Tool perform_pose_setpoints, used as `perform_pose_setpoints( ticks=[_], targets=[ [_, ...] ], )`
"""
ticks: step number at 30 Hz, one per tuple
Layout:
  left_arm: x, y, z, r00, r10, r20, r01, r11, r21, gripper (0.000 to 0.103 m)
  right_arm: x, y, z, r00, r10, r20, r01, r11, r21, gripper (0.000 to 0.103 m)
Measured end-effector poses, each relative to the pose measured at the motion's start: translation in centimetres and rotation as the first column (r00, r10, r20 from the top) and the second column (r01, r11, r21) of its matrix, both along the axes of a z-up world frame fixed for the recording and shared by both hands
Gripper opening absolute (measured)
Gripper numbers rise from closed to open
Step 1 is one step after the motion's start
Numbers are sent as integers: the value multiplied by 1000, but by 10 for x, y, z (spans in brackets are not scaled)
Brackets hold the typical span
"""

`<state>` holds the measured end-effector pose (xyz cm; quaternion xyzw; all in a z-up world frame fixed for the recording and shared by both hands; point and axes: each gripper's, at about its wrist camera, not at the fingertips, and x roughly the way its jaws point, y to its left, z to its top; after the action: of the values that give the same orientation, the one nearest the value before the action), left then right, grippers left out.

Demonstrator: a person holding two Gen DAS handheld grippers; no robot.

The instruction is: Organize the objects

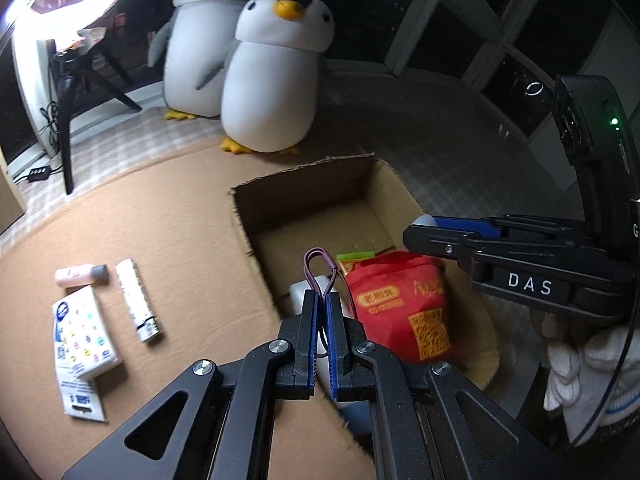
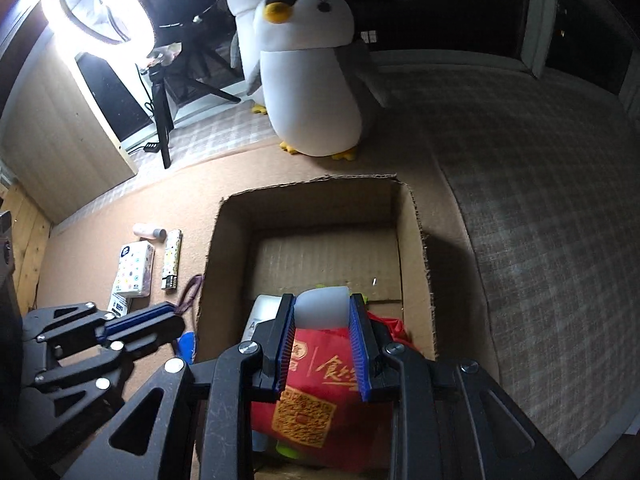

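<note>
A checked cloth [image 2: 540, 200] covers the far surface, and nearer lies a tan mat [image 1: 160, 220] on which the task's things sit. Two plush penguins [image 1: 276, 80] stand at the back, one partly behind the other, beside a bright ring light [image 2: 100, 8] on a black tripod [image 2: 162, 120]. The open cardboard box [image 1: 248, 220] sits on the mat in front of the penguins; its left wall stands between the loose items on the mat and the box floor. Inside, toward the near end, lies a red pouch [image 1: 404, 304] with gold print, with a white bottle [image 2: 264, 312] to its left and a green packet [image 1: 354, 257] partly hidden behind it. The right tool [image 2: 322, 312] hangs over the box above the red pouch, its blue-padded fingers clamped on a pale rounded object [image 2: 322, 306] whose kind cannot be told. The left tool [image 1: 322, 300] is over the box's near left corner, its fingers pinched nearly together on a purple cord loop [image 1: 318, 268] that rises above the fingertips. Left of the box, well apart from it, a tissue pack [image 1: 84, 320] with coloured dots lies on the mat on top of a white sachet [image 1: 82, 396], a patterned lighter [image 1: 138, 300] lies just beside it, and a small pink tube [image 1: 82, 274] with a grey cap lies just behind.
</note>
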<state>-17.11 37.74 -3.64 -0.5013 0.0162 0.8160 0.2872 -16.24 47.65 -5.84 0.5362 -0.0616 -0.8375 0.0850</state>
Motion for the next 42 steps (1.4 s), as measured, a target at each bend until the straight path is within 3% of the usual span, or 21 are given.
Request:
perform_pose_setpoints(
  ticks=[4,5,6,8,19,27,36,42],
  targets=[
    [-3,8,-3,1000,-22,10,22,999,27,7,-2,5,-3,1000,-6,3,6,1000,-18,32],
    [-4,9,-3,1000,-22,13,21,999,31,23,-2,6,-3,1000,-13,3,13,1000,-28,40],
    [-5,9,-4,999,-23,27,22,998,50,47,-2,8,-3,1000,-25,-1,25,999,-36,47],
    [-6,3,-2,1000,-9,24,7,997,75,58,-1,11,0,999,-39,-9,39,997,-61,50],
    [-1,-51,3,998,60,26,-62,996,64,57,11,-7,9,999,-31,-12,29,995,-93,52],
    [21,-140,-4,983,184,29,-184,983,17,57,6,-68,9,998,56,-12,-58,990,-128,52],
    [62,-269,-11,930,365,47,-365,931,-15,57,-26,-173,-8,980,195,31,-186,967,-174,51],
    [88,-331,-11,893,448,50,-446,894,-32,57,-49,-239,-22,968,249,44,-242,962,-125,45]
  ],
)
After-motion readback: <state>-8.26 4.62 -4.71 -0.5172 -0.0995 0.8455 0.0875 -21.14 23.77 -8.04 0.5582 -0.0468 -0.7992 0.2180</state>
